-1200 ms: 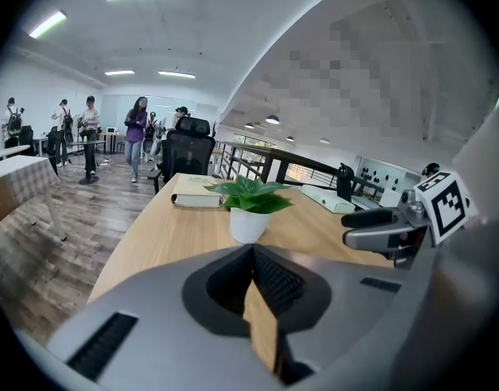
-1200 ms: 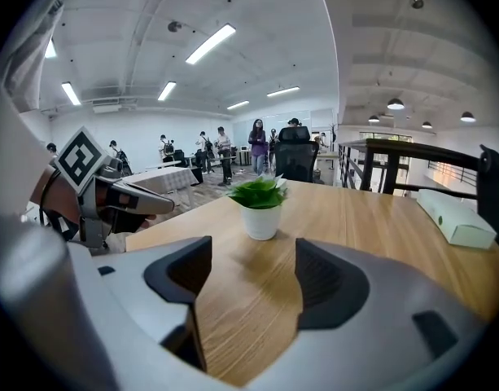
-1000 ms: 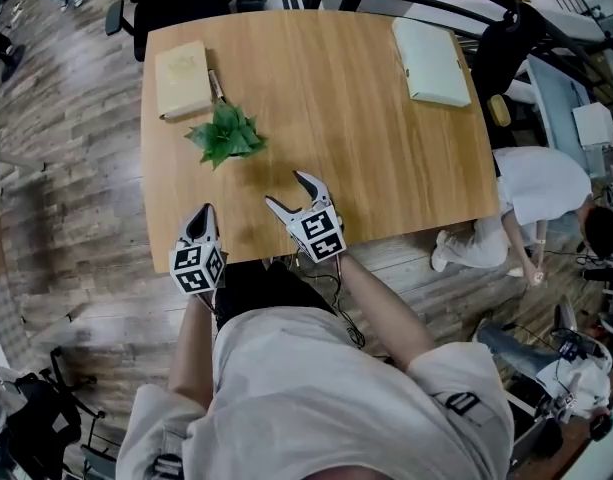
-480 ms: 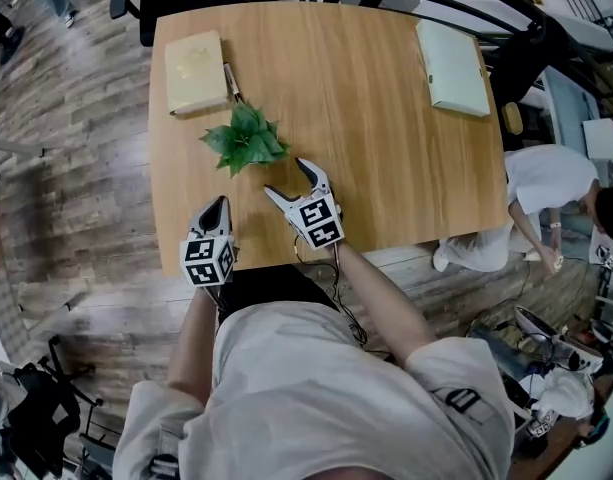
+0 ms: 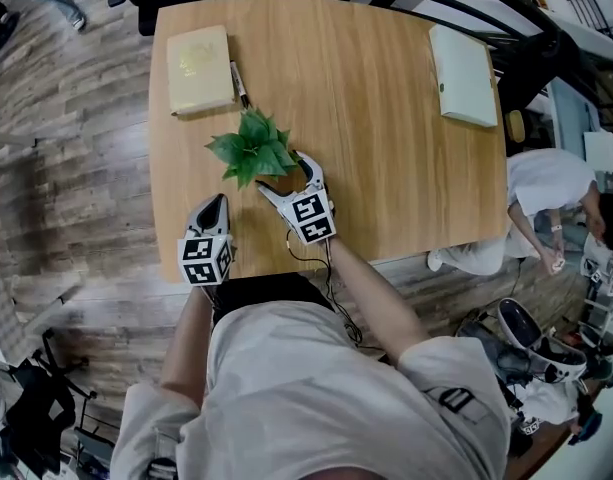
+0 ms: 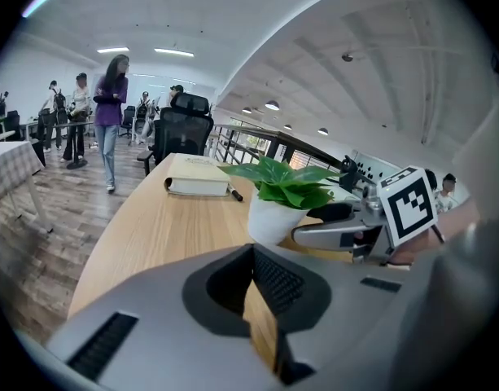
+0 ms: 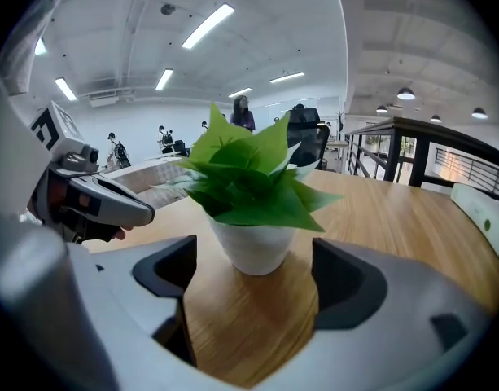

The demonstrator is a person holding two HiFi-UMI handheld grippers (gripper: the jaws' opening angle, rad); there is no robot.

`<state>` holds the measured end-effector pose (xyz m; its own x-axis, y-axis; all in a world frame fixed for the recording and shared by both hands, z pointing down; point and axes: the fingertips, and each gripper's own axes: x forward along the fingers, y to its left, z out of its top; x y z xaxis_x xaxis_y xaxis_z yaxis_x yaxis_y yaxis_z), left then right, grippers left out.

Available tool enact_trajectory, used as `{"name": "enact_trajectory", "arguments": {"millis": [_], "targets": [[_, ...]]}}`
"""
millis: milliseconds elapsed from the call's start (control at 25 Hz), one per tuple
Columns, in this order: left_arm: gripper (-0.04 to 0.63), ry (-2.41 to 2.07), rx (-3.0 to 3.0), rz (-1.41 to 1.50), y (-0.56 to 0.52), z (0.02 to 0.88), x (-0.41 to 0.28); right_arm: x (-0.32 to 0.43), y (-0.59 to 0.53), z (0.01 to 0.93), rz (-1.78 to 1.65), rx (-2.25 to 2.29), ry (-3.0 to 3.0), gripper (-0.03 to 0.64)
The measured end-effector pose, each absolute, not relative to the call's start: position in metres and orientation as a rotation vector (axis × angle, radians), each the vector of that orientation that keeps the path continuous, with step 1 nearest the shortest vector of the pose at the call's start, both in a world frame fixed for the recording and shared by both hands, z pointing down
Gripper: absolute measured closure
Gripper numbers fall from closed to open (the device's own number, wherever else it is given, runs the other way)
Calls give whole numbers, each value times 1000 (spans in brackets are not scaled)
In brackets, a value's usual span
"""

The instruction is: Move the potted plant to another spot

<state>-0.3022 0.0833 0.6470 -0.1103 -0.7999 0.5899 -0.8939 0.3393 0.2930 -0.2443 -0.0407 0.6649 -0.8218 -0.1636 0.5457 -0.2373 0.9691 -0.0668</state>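
The potted plant (image 5: 251, 150), green leaves in a small white pot (image 7: 251, 247), stands on the wooden table (image 5: 386, 168) near its left front. My right gripper (image 5: 282, 172) is open, and its jaws have just been opening wider. The pot sits at their mouth between the two pads, which do not touch it. My left gripper (image 5: 212, 208) hovers shut near the table's front edge, left of and behind the plant, holding nothing. In the left gripper view the plant (image 6: 282, 190) stands ahead, with the right gripper (image 6: 314, 223) reaching its pot from the right.
A beige book (image 5: 199, 56) and a dark pen (image 5: 239, 83) lie behind the plant at the far left. A white notebook (image 5: 464, 60) lies at the far right corner. A person (image 5: 546, 183) crouches on the floor right of the table.
My right gripper has moved forward from short of the plant until its jaws, now wider apart, flank the pot. The left gripper has crept forward a little.
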Motion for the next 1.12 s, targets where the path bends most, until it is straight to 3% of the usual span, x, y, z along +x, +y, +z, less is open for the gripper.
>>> {"name": "enact_trajectory", "arguments": {"millis": [1120], "targets": [[583, -1900, 1426, 166, 102, 664, -317, -305, -48, 679, 168, 206, -2622, 103]]}}
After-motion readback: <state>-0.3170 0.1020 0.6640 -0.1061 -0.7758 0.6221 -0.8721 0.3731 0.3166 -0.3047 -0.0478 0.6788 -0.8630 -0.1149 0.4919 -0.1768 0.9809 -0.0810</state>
